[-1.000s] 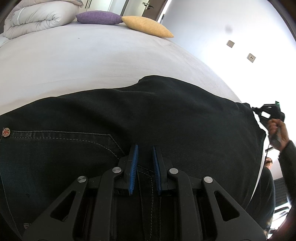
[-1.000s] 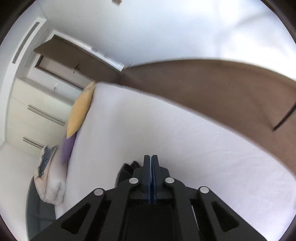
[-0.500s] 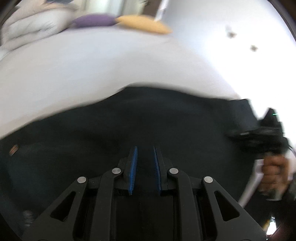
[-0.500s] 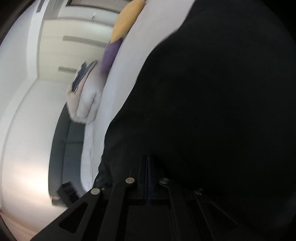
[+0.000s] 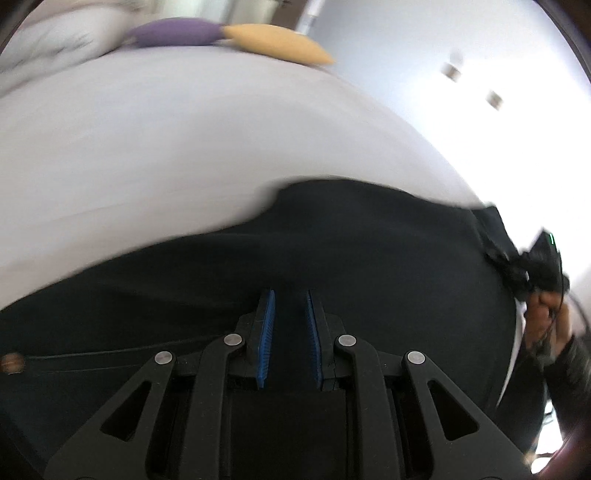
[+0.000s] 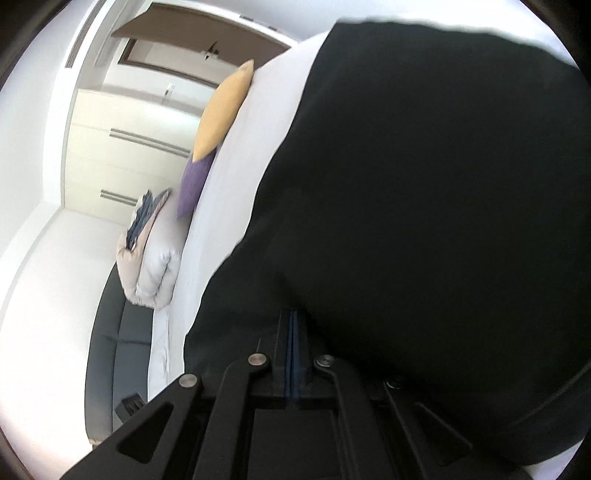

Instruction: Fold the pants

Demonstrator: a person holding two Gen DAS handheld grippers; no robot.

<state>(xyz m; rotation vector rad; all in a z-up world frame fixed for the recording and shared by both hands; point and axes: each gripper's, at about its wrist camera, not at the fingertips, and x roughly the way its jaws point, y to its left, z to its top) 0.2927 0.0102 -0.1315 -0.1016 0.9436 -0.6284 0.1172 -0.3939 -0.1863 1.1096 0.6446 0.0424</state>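
Observation:
Black pants [image 5: 369, 251] lie across the white bed [image 5: 184, 147]. My left gripper [image 5: 290, 295] sits at their waist end, its blue pads a little apart with dark cloth between them, gripping it. At the right edge of the left wrist view, a hand [image 5: 543, 317] holds my right gripper [image 5: 506, 264], which is pinching the pants' far end. In the right wrist view, my right gripper [image 6: 293, 317] has its pads pressed together, and the black pants [image 6: 424, 184] drape over its tip and fill most of the view.
A purple pillow [image 5: 173, 32] and a yellow pillow [image 5: 277, 42] lie at the head of the bed, next to a folded white duvet [image 6: 155, 273]. Beside the bed [image 6: 236, 155] are a dark bench [image 6: 118, 350] and cream wardrobes [image 6: 122, 147].
The right gripper swung downward; its view went from bare bed and wall to black cloth draped over it. In the left wrist view it came lower with the pants' end. The left gripper shifted slightly.

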